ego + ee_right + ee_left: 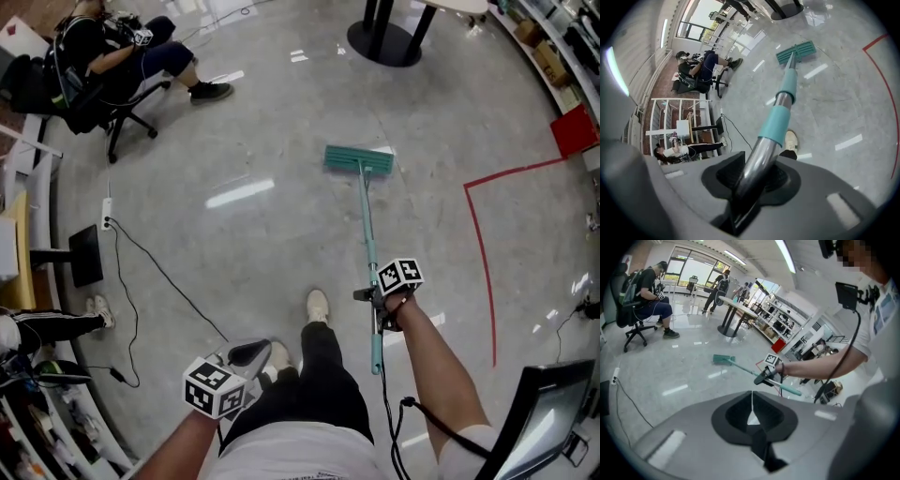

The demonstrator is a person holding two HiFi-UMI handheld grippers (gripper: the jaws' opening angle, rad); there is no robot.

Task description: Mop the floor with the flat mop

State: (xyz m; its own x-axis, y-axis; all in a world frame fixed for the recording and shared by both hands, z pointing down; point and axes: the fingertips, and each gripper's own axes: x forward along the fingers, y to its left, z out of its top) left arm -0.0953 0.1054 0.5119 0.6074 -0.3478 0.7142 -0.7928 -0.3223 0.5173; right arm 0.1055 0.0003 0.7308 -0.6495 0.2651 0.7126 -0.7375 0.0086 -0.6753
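Observation:
The flat mop lies out ahead of me, its teal head (359, 160) flat on the grey floor and its handle (367, 234) slanting back toward me. My right gripper (377, 302) is shut on the handle near its lower teal grip. In the right gripper view the metal tube (757, 164) is clamped between the jaws and the mop head (797, 52) sits far up the frame. My left gripper (249, 354) hangs low at the left, apart from the mop, jaws together with nothing in them (751, 414). It looks across at the mop head (723, 360) and the right gripper (767, 376).
A person sits on an office chair (112, 66) at the far left. A round table base (384, 42) stands ahead. A red tape line (483, 253) runs on the right. A power strip and cable (106, 214) trail on the left, a monitor (548, 412) is low right.

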